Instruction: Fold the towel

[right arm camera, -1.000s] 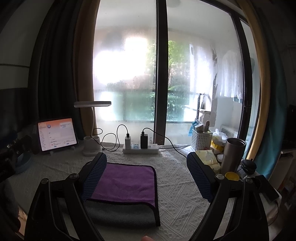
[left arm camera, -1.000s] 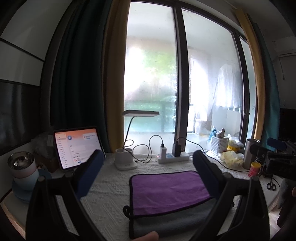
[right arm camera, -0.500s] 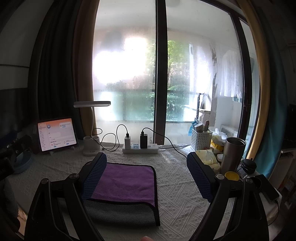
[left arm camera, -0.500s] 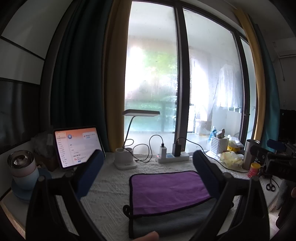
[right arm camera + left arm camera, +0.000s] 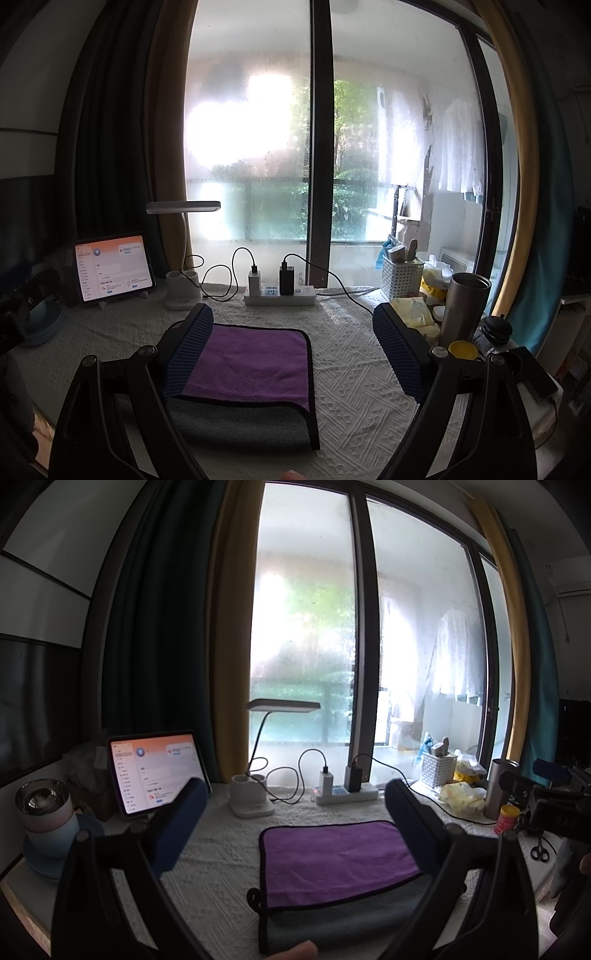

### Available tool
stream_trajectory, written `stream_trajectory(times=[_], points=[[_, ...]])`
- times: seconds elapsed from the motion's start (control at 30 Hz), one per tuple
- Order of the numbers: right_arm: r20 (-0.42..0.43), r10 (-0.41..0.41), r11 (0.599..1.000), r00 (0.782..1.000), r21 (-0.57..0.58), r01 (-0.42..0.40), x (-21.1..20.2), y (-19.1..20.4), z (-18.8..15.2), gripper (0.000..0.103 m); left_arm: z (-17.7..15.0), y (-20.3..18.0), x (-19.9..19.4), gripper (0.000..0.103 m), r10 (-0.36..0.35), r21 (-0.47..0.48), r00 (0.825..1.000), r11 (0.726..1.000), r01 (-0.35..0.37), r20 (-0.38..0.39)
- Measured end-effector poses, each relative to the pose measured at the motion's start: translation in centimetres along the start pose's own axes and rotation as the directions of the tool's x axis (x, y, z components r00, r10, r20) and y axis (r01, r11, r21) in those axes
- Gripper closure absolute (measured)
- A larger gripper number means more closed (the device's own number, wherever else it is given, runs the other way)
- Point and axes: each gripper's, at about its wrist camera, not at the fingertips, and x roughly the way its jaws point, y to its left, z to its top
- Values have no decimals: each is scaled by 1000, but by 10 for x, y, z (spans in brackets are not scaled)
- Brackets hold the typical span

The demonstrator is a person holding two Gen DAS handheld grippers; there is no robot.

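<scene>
Towel (image 5: pixel 332 853) (image 5: pixel 251 365) flat on table (image 5: pixel 218 853) (image 5: pixel 354 369), folded over — purple layer on top, grey layer showing along near edge, black trim around. Lying center-table, near front edge.

Left gripper (image 5: pixel 291 823) spread wide, nothing held, hovering above table; right finger (image 5: pixel 410 823) overlapping towel's right end in view, contact not discernible. Right gripper (image 5: pixel 291 343) likewise released, empty; left finger (image 5: pixel 188 350) over towel's left edge, right finger over bare tablecloth.

Containers: white lattice basket (image 5: pixel 437 770) (image 5: pixel 400 277) at back right, upright items stuck inside — contents too small to name. Steel tumbler (image 5: pixel 500 788) (image 5: pixel 463 310) upright near right edge, inside not visible. Small yellow-lidded jar (image 5: pixel 506 818) just beside tumbler. Pink-blue cup (image 5: pixel 46 812) with shiny metal rim at far left, standing on blue saucer (image 5: pixel 61 860); contents unclear. White lamp base (image 5: pixel 251 799) (image 5: pixel 183 291) with pen-holder recess, contents not visible.

Also: tablet (image 5: pixel 157 771) (image 5: pixel 112 269) propped and lit, back left. Power strip (image 5: pixel 345 794) (image 5: pixel 280 293) with two chargers plugged in, behind towel. Yellowish crumpled packets (image 5: pixel 461 795) (image 5: pixel 412 312) between basket and tumbler. Scissors (image 5: pixel 540 851) at far right edge.
</scene>
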Motion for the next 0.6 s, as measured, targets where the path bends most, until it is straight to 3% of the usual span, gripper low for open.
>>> stream_trajectory(times=[0.43,0.6], points=[[-6,3,1000,1000,4,-3,1,0,-6,12,0,7,1,5,3,-10,1000,1000,-3,-17],[-45,18,1000,999,23,-17,11,-3,-17,12,-10,13,13,5,-12,-25,997,1000,10,-81]])
